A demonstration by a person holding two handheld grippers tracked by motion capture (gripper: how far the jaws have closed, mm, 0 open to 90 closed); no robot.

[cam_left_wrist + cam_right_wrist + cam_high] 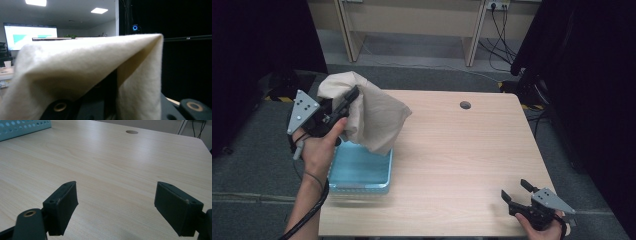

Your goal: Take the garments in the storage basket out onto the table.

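Cream cloth, soft and creased, draped over left gripper fingers clamped on it; right gripper fingers apart.

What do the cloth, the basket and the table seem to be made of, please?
Cloth: soft cream fabric, matte and slightly fuzzy, probably felt or fleece; it drapes in folds from the left gripper.
Basket: light blue, smooth, with punched round holes in its wall; plastic or painted metal.
Table: pale wood-grain top, likely laminate, faint sheen.
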